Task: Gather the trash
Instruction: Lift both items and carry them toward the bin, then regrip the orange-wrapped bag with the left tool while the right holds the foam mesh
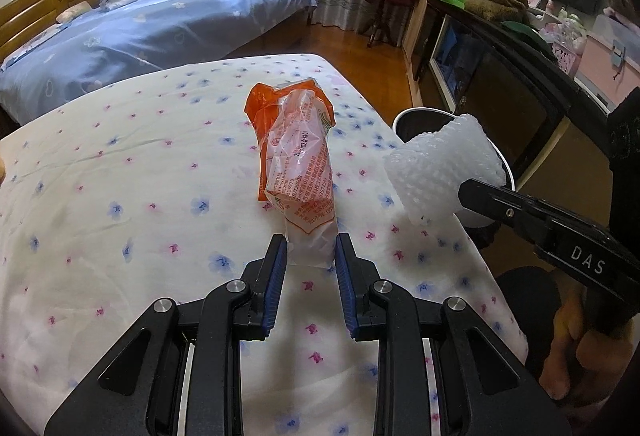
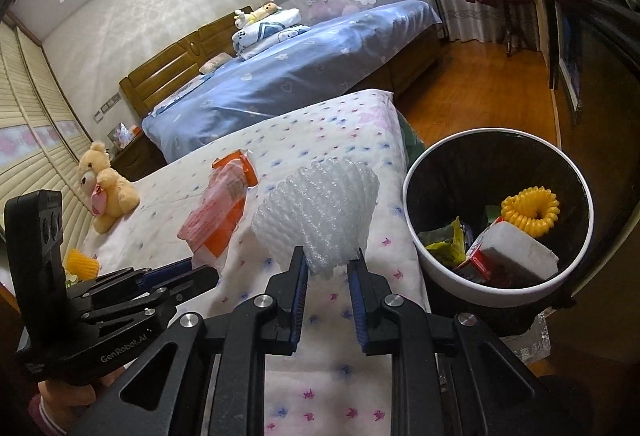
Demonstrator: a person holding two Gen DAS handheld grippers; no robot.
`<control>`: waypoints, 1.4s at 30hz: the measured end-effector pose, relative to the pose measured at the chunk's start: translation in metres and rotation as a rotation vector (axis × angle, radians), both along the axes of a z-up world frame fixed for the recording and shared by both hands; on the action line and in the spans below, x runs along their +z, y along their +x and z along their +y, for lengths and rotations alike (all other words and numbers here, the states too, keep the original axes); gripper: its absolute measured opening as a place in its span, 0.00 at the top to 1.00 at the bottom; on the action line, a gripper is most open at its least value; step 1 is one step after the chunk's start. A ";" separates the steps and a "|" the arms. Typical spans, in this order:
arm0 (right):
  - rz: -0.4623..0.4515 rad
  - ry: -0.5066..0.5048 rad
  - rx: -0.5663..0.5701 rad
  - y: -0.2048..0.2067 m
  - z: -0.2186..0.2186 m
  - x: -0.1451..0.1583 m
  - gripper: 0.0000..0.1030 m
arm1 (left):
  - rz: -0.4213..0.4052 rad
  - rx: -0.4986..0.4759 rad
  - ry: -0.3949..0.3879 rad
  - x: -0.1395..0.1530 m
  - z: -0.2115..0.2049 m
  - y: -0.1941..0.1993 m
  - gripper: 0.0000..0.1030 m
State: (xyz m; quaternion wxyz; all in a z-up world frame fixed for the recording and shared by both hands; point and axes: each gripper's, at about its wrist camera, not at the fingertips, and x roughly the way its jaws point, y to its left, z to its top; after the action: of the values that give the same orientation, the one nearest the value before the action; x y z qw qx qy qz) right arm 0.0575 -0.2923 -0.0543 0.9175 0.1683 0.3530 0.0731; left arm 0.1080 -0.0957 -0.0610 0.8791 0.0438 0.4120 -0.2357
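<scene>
Foam netting (image 2: 320, 211) in right gripper (image 2: 328, 268), near bin rim (image 2: 412, 171).

Both wrist views — close, angled down, sharing bed (image 1: 120, 195).

Left gripper (image 1: 311, 250) clamps the near end of an orange-white wrapper (image 1: 294, 159), lifted above the floral bed (image 1: 120, 195). At right, right gripper (image 1: 464, 191) pinches white foam netting (image 1: 440, 163) over, probably, the bin (image 1: 416, 117) beside the bed.
</scene>
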 end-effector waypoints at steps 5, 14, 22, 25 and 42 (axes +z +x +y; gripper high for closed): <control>-0.007 0.000 0.008 -0.002 0.003 0.001 0.80 | -0.002 0.001 0.001 0.000 0.001 -0.001 0.77; 0.014 0.024 0.039 0.005 0.010 -0.004 0.80 | 0.006 0.025 0.006 -0.002 0.010 -0.004 0.77; 0.064 0.035 0.096 0.022 0.025 -0.018 0.75 | 0.064 0.057 -0.022 -0.018 0.037 -0.002 0.76; 0.072 0.023 0.099 0.024 0.027 -0.022 0.64 | 0.059 0.067 -0.045 -0.017 0.045 -0.004 0.66; 0.066 0.051 0.028 0.023 0.009 -0.021 0.27 | 0.022 0.084 -0.024 -0.013 0.034 0.027 0.36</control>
State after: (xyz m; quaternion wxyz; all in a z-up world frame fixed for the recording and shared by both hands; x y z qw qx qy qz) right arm 0.0801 -0.2829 -0.0749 0.8997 0.1891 0.3832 0.0893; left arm 0.1355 -0.0620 -0.0741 0.8841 0.0131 0.4203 -0.2040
